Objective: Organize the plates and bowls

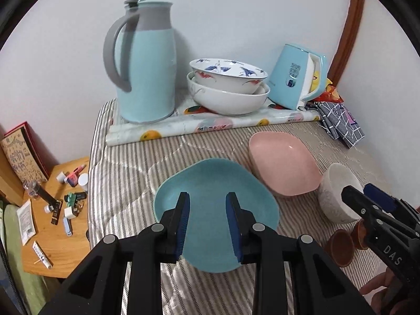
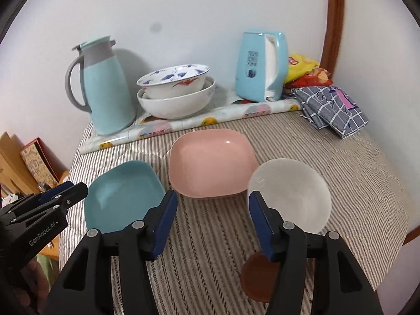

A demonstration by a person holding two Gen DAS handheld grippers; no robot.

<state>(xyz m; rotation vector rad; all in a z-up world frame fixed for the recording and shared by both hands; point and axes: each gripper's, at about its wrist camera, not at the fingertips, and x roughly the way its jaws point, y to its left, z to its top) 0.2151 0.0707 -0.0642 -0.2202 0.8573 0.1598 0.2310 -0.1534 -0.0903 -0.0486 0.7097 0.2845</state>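
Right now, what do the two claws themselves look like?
Both match: black plastic bodies with silver rivets and blue ribbed pads on the fingers. The left claw carries white "GenRobot.AI" lettering; the right claw shows "DAS". No cables visible. A bare hand grips the right one.

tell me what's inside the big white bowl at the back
A blue-patterned bowl sits nested in the big white bowl, tilted slightly. Whatever lies beneath it, at the big bowl's bottom, is covered.
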